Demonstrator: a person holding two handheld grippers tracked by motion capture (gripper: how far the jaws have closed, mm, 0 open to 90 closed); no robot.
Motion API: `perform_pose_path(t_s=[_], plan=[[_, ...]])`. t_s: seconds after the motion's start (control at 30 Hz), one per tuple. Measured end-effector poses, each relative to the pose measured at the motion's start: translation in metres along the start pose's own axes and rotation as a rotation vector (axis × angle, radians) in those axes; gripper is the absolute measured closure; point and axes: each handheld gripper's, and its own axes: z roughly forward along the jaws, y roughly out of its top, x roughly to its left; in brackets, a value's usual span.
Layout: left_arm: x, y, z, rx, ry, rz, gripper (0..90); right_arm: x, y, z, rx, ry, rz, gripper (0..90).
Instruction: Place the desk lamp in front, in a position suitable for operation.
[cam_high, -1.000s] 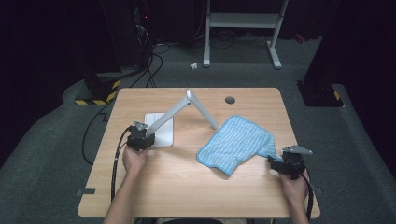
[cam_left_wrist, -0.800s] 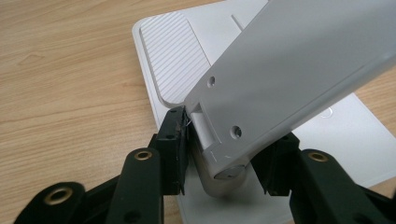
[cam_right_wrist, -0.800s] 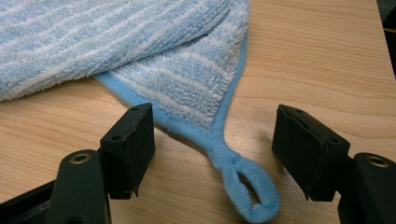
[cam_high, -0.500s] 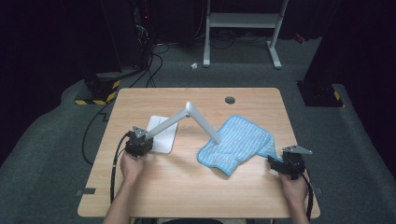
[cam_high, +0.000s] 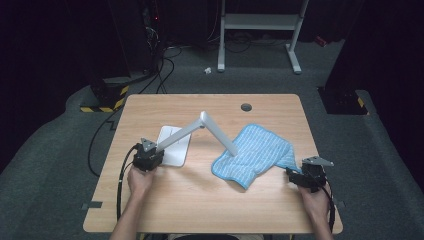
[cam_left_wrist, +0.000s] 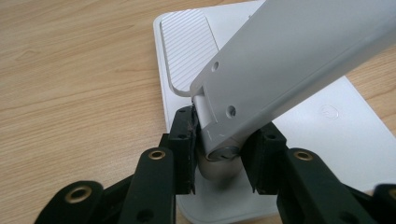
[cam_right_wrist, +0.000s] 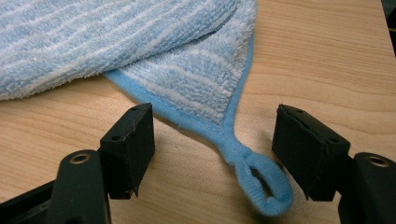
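Note:
A white desk lamp stands on its flat base (cam_high: 176, 150) at the table's left, and its two-part arm (cam_high: 182, 134) bends at an elbow and slopes down to the right. The lamp head's tip (cam_high: 231, 148) rests over a blue striped towel (cam_high: 257, 150). My left gripper (cam_high: 150, 156) has just been closing and is shut on the lamp's lower hinge (cam_left_wrist: 219, 135), with both pads pressed on it. My right gripper (cam_high: 296, 175) is open at the towel's right corner. In the right gripper view the towel's hanging loop (cam_right_wrist: 261, 184) lies on the table between the jaws, which do not touch it.
The wooden table (cam_high: 210, 200) has a round cable hole (cam_high: 246, 107) near its far edge. Black cables trail from both grippers off the near edge. Beyond the table, on the dark floor, stand a white metal frame (cam_high: 260, 25) and a yellow-and-black striped block (cam_high: 102, 102).
The lamp's arm has tilted down toward me, its elbow is lower, and its head now reaches the towel. My left gripper has shifted slightly nearer. The right gripper has stayed still.

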Motion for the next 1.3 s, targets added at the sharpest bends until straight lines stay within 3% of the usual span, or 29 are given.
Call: perform_pose_path(t_s=[0.13,0.27,0.4,0.47,0.5,0.6,0.63,0.8,0.97,1.07,1.13,1.3], plan=[[0.0,-0.003,-0.002,-0.012,-0.013,0.001,66.8,0.004,0.003,-0.003,0.024,0.002,0.002,31.5],[-0.002,-0.007,-0.005,-0.025,-0.026,-0.003,66.8,0.016,0.016,-0.014,-0.075,0.113,-0.003,26.6],[-0.003,-0.007,-0.006,-0.022,-0.033,0.001,66.8,0.041,0.043,-0.013,-0.108,0.187,-0.07,19.9],[-0.003,-0.008,-0.007,-0.025,-0.034,0.003,66.7,0.052,0.054,-0.007,-0.1,0.209,-0.105,18.8],[-0.003,-0.008,-0.007,-0.025,-0.034,0.003,66.8,0.064,0.064,0.004,-0.066,0.214,-0.142,16.1],[-0.004,-0.009,-0.008,-0.028,-0.039,0.001,66.7,0.073,0.07,0.018,-0.023,0.232,-0.157,14.3],[-0.004,-0.01,-0.008,-0.031,-0.041,-0.002,66.7,0.08,0.072,0.032,0.021,0.23,-0.161,13.2],[-0.005,-0.011,-0.01,-0.032,-0.049,0.007,66.7,0.088,0.068,0.054,0.095,0.22,-0.16,12.1],[-0.008,-0.013,-0.011,-0.042,-0.056,0.003,66.7,0.095,0.064,0.054,0.105,0.17,-0.204,14.6],[-0.009,-0.015,-0.013,-0.044,-0.062,0.01,66.7,0.093,0.061,0.051,0.1,0.175,-0.207,19.1],[-0.01,-0.016,-0.014,-0.047,-0.064,0.01,66.7,0.091,0.059,0.047,0.097,0.182,-0.214,27.0],[-0.011,-0.017,-0.016,-0.045,-0.071,0.016,66.7,0.078,0.05,0.033,0.08,0.189,-0.24,55.4]])
